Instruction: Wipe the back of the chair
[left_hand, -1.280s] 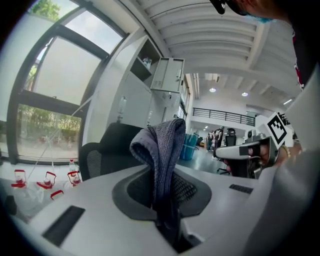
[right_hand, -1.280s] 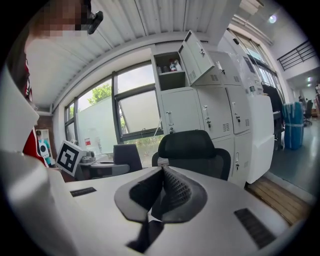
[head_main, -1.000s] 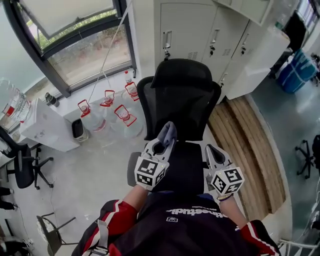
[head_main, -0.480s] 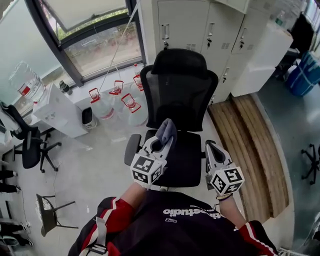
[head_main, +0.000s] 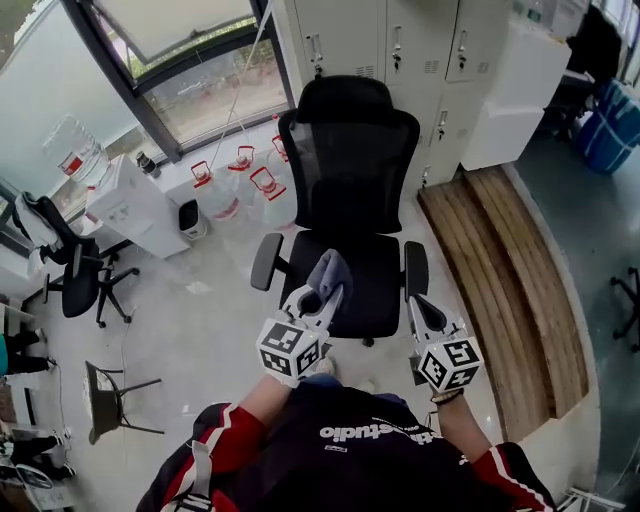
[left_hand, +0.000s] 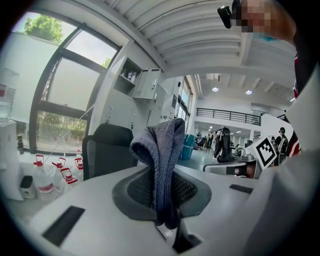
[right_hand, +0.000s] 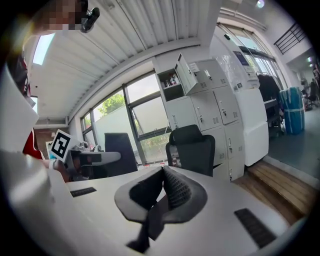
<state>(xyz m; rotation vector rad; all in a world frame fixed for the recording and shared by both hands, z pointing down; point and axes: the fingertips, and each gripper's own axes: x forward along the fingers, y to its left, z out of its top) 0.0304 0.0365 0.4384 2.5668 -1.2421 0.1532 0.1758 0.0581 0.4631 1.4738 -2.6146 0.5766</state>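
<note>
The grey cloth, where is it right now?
In the head view, the grey knitted cloth is pinched by the left gripper in its jaws, in front of the black mesh office chair, left of the right gripper.

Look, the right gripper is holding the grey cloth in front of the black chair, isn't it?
Not quite: it is the left gripper that holds the grey cloth; the left gripper view shows it pinched between the jaws. The right gripper is shut with nothing in it. The black chair does stand in front.
</note>
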